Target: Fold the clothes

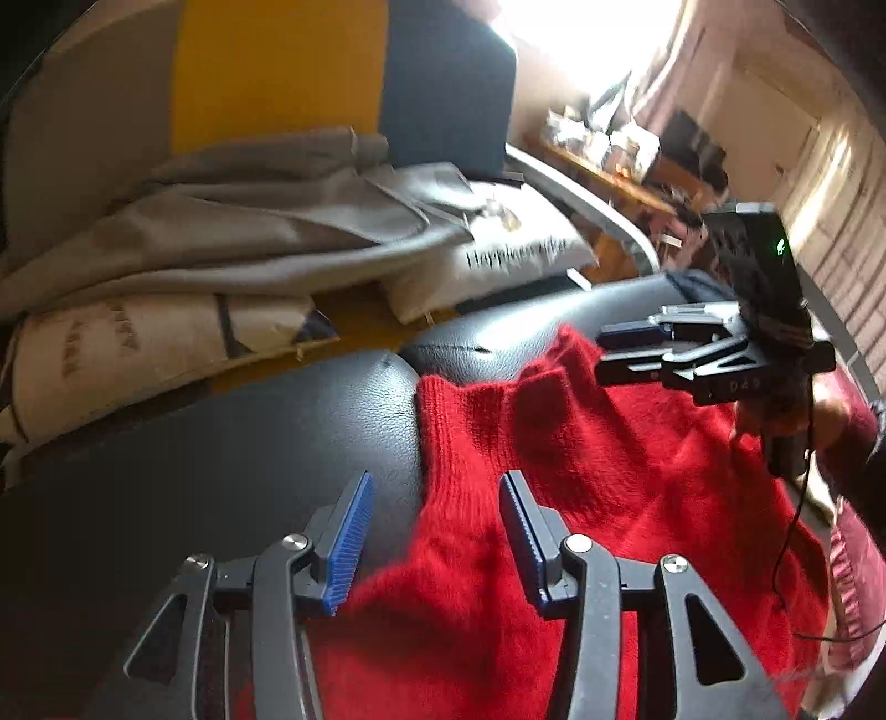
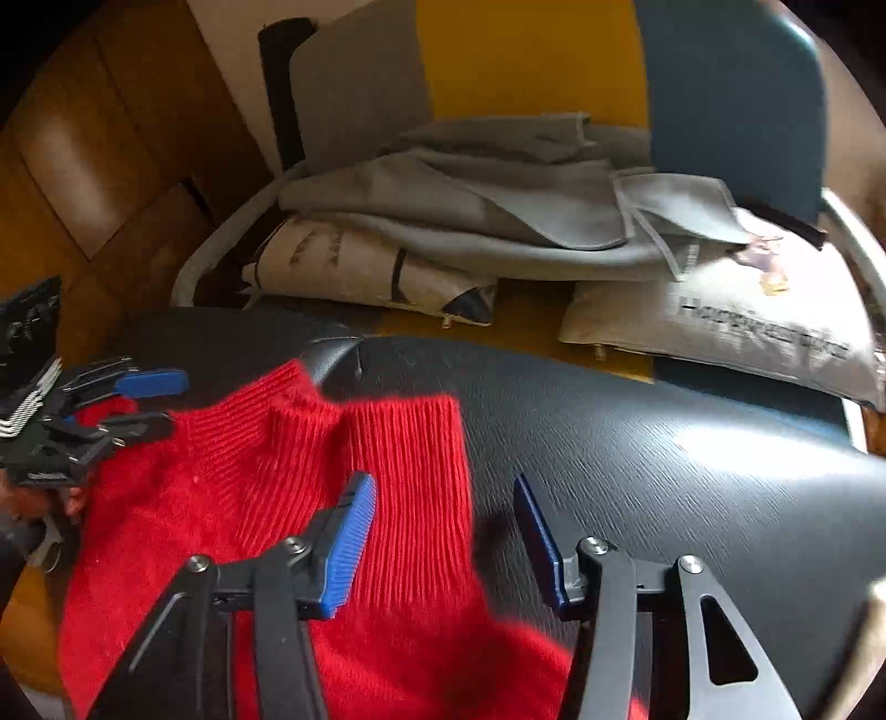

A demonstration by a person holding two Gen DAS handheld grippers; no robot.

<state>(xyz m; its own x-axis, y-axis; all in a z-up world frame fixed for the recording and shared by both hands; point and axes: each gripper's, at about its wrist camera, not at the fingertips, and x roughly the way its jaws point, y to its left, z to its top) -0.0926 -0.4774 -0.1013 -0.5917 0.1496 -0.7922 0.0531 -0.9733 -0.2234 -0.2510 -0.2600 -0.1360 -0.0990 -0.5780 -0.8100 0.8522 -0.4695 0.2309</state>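
A red knitted sweater [image 1: 581, 498] lies spread over the padded top of a black leather seat [image 1: 221, 443], its ribbed hem or cuff [image 2: 410, 476] reaching toward the seat's far edge. The leather is grained and glossy, creased where two cushions meet; the knit is fuzzy, with upright ribs along its border. Beyond the far edge stand a folded grey blanket [image 2: 470, 205] and two pale printed cushions [image 2: 720, 321], backed by yellow [image 2: 526, 55] and dark blue panels [image 2: 731, 99]. Warm wooden flooring [image 2: 83, 166] shows at one side, and a bright window [image 1: 581, 33] with a cluttered wooden table [image 1: 609, 166] at the other. The left gripper [image 1: 432, 531] hangs just above the sweater's edge, blue ribbed pads parted, nothing between them. The right gripper [image 2: 443, 543] hovers likewise over the ribbed border, jaws apart and empty. Both views are motion-blurred.
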